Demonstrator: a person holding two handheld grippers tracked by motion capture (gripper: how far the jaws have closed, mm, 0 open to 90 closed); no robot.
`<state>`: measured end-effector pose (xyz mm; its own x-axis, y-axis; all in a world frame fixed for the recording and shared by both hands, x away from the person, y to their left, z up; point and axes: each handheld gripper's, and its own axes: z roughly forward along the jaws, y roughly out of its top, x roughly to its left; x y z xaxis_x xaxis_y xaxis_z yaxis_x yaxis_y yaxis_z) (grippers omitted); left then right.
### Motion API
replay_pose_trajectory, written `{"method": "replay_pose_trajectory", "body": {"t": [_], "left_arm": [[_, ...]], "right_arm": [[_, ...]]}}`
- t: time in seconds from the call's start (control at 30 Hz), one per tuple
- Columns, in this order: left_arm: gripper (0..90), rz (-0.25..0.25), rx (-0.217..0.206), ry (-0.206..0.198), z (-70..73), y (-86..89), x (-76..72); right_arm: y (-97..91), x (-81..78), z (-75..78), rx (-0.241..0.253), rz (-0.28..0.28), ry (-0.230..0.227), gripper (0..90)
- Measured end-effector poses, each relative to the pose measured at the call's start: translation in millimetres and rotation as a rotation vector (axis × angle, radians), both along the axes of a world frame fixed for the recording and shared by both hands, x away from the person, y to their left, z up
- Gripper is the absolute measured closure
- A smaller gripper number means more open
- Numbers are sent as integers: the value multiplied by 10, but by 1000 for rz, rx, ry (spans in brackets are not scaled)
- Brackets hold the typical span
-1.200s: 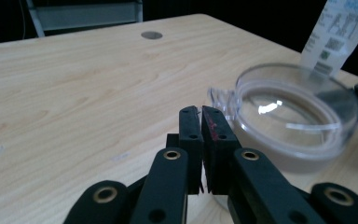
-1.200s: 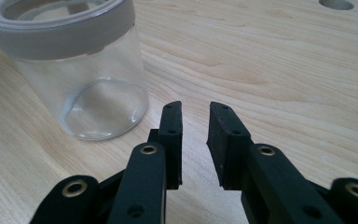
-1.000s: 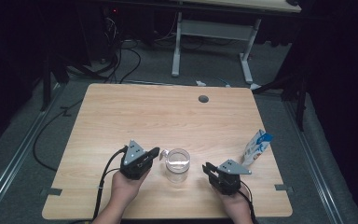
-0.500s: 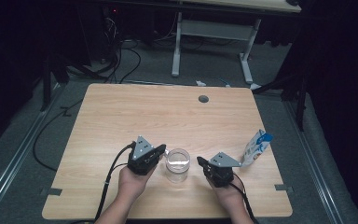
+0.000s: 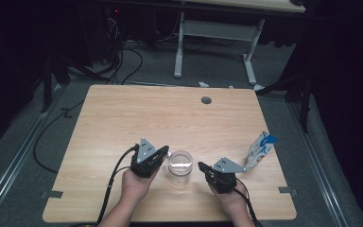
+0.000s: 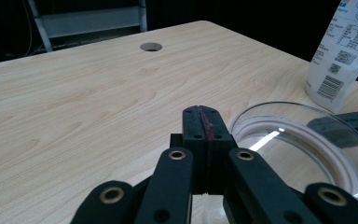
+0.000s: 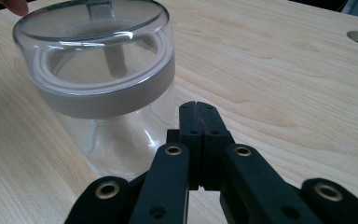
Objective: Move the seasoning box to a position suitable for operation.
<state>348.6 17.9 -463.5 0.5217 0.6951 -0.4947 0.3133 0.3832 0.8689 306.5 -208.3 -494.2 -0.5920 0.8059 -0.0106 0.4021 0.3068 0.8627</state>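
Note:
A clear jar with a clear lid (image 5: 180, 166) stands near the front of the wooden table (image 5: 170, 118), between my two grippers. My left gripper (image 5: 163, 152) sits just left of it with jaws pressed together and empty; in the left gripper view its tips (image 6: 201, 116) lie beside the jar lid (image 6: 303, 144). My right gripper (image 5: 202, 166) sits just right of the jar, also shut with nothing held. The right gripper view has the jar (image 7: 100, 74) standing apart, up and left of the closed tips (image 7: 198, 112).
A white and blue pouch (image 5: 259, 149) stands upright near the table's right edge, also seen as the pouch (image 6: 342, 51) in the left gripper view. A round cable hole (image 5: 206, 100) lies in the far part of the table. Cables trail from both grippers.
Both hands shifted slightly toward the jar over the second. The right gripper's jaws closed from a small gap to fully shut. The jar and pouch stayed put.

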Motion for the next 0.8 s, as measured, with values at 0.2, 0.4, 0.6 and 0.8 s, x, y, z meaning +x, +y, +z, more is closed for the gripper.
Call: {"method": "replay_pose_trajectory", "body": {"t": [0.2,0.4,0.6,0.8], "left_arm": [[900,1,-19,7,-1,10,6],[900,1,-28,12,-4,18,8],[900,-1,-32,11,-8,23,1],[900,-1,-33,5,-13,17,-2]], "right_arm": [[3,9,-8,-5,-11,3,895],[-3,17,-1,4,-23,14,875],[2,23,-9,2,-34,22,874],[15,8,-1,-5,-12,8,869]]}}
